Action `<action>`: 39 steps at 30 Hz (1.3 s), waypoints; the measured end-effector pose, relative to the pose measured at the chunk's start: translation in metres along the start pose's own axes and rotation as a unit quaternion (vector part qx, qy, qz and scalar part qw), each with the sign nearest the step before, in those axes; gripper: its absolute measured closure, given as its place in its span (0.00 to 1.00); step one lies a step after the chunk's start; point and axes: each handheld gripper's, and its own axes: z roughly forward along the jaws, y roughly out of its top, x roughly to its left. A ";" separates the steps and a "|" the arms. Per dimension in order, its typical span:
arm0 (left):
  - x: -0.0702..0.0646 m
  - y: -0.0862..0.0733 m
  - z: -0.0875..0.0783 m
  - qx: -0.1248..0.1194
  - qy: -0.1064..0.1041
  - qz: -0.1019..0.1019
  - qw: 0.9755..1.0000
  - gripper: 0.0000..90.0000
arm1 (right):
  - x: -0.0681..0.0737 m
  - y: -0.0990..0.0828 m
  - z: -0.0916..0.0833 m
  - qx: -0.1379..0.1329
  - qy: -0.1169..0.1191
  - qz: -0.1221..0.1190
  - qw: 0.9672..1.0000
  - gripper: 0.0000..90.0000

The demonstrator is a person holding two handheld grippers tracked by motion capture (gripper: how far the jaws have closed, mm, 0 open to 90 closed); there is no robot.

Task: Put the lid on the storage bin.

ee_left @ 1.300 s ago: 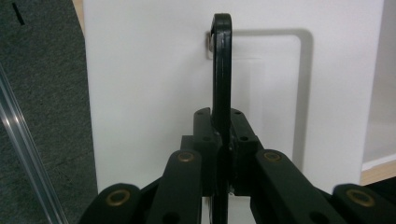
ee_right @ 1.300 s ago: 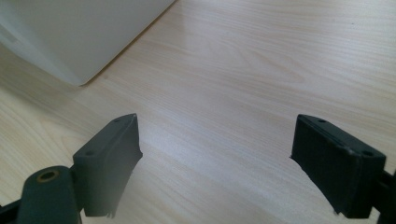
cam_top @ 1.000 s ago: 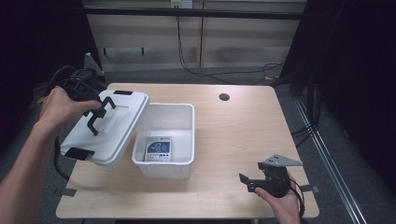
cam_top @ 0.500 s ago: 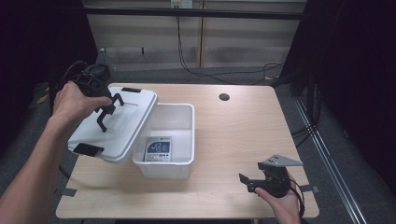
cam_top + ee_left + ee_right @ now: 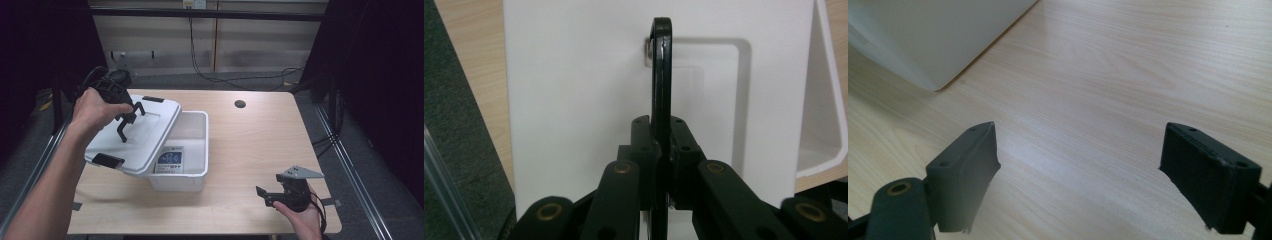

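Observation:
A white plastic lid (image 5: 145,137) hangs tilted over the left part of an open white box (image 5: 196,150). My left gripper (image 5: 126,116) is shut on the lid's black handle (image 5: 131,120). In the left gripper view the jaws pinch that upright handle (image 5: 661,65) from both sides at my left gripper (image 5: 661,132), with the lid (image 5: 574,75) behind it. A blue and white pack (image 5: 170,160) lies in the box. My right gripper (image 5: 265,195) rests near the table's front right, open, with bare wood between its jaws (image 5: 1078,165).
The wooden table (image 5: 260,140) has a round cable hole (image 5: 240,104) at the back. The lid carries black latches (image 5: 106,160) at its ends. A corner of the box (image 5: 923,35) lies ahead of the right gripper. Dark floor surrounds the table.
The left hand has carried the lid to the right, from beside the box to partly over its left side. The right gripper has stayed put.

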 end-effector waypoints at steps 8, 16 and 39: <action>-0.010 0.008 0.002 -0.008 0.009 -0.036 0.999 0.94 | 0.000 0.000 0.000 0.001 0.001 -0.001 1.000 0.17; -0.010 0.009 0.003 -0.008 0.010 -0.094 0.995 0.94 | 0.000 0.000 0.000 0.002 0.001 -0.001 1.000 0.17; -0.038 0.014 0.020 -0.017 -0.014 -0.161 0.987 0.94 | 0.000 0.000 -0.001 0.003 0.002 0.001 1.000 0.17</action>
